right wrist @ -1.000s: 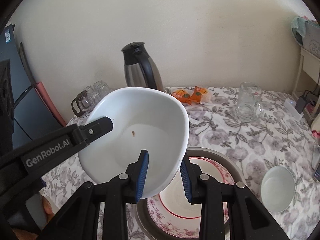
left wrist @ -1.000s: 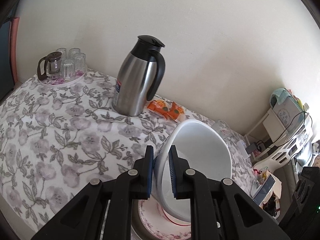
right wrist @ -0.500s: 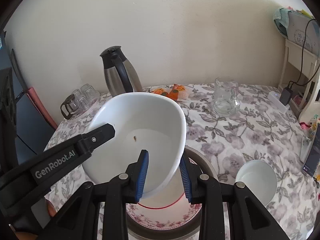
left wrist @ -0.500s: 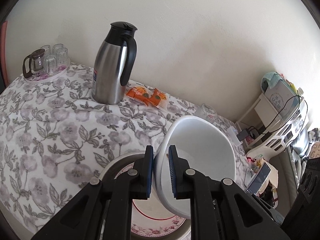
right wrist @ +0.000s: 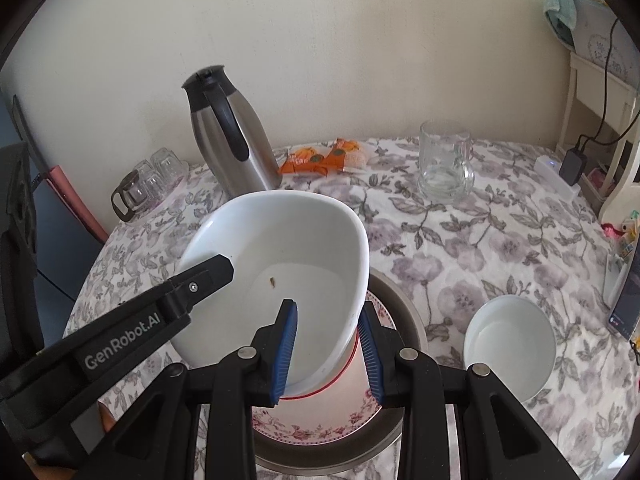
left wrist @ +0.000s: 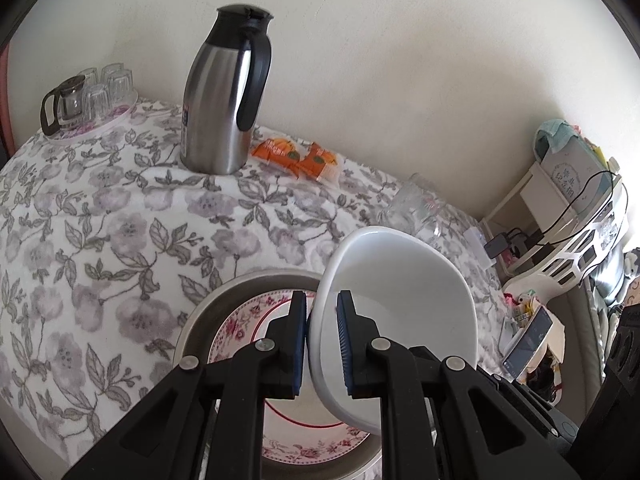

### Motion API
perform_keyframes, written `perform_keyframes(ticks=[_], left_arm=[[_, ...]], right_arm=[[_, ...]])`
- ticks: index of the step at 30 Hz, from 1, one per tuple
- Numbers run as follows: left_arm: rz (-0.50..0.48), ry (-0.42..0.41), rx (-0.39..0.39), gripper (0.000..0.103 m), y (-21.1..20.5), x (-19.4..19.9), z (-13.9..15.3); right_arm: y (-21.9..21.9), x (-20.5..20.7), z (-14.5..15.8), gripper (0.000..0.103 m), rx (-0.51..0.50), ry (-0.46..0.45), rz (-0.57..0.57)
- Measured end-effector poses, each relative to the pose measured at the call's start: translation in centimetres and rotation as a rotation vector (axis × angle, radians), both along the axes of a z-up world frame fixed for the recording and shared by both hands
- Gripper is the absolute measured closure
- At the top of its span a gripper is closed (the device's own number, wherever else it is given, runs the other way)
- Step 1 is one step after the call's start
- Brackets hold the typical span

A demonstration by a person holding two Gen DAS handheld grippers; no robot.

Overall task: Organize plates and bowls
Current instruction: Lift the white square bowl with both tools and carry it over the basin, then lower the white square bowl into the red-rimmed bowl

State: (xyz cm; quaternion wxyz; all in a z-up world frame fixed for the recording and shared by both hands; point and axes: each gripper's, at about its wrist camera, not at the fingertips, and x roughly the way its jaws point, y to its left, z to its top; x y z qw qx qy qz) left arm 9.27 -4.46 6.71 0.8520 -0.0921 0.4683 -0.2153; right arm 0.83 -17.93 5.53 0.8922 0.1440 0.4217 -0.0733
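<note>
The large white bowl (right wrist: 280,280), glossy, smooth and asymmetric in outline, hangs tilted over the floral plate (right wrist: 320,420), which lies inside a dull metal basin (right wrist: 400,308). Both grippers clamp it: the left gripper (left wrist: 322,344) pinches the near rim between its ribbed blue pads, nearly closed, and the right gripper (right wrist: 327,354) grips the opposite wall, pads set wider.

Only the right wrist view shows the bowl's inside, with a small brown speck (right wrist: 272,281), and a small white bowl (right wrist: 510,344) resting on the tablecloth (right wrist: 500,240) right of the basin. There the glass mug (right wrist: 444,164) behind the basin reads clear and ribbed; the left wrist view gives it as a blur, probably the same mug.

The left wrist view shows the brushed steel carafe (left wrist: 224,96) with its black handle more fully, orange snack packets (left wrist: 296,156) just beside it, and upturned glasses (left wrist: 96,96) on a round tray farther left.
</note>
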Motion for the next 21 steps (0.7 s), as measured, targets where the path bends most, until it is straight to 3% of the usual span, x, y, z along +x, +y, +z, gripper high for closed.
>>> perform_keyframes(ticks=[9,21], left_arm=[[0.006,0.087,0.042,0.088,0.0,0.6,-3.0],[0.015,0.136,0.077,0.086,0.5,1.2,-4.3]], right_arm=[[0.2,0.8,-2.1,0.069,0.018,0.070,0.009],[0.9,1.5,-3.2,0.069,0.020,0.119,0.031]])
